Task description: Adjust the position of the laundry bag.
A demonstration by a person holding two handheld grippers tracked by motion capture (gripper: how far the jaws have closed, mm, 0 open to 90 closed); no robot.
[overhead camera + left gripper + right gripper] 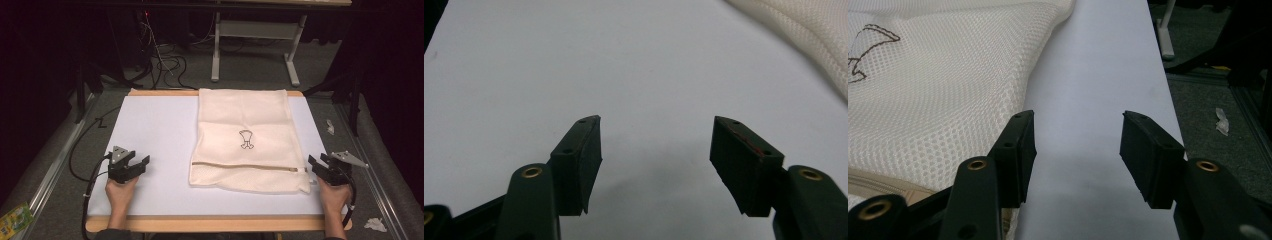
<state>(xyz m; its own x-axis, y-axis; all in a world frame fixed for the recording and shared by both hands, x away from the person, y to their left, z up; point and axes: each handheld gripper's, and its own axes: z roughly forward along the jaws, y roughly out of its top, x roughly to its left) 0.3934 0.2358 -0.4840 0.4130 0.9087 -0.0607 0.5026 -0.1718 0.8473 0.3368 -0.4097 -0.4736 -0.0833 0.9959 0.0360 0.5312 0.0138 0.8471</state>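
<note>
Left tongs (142,163) and right tongs (316,162) gape, flanking mesh bag (245,140) on mat (155,135).

We see the mesh bag (244,140) lying flat on the desk (155,135), right of its middle, its far edge at the desk's far edge and its zipper (247,166) toward the near side. The left claw (135,165) sits near the desk's near-left corner, well apart from the bag; the right claw (317,162) sits just beside the bag's near-right corner.
</note>
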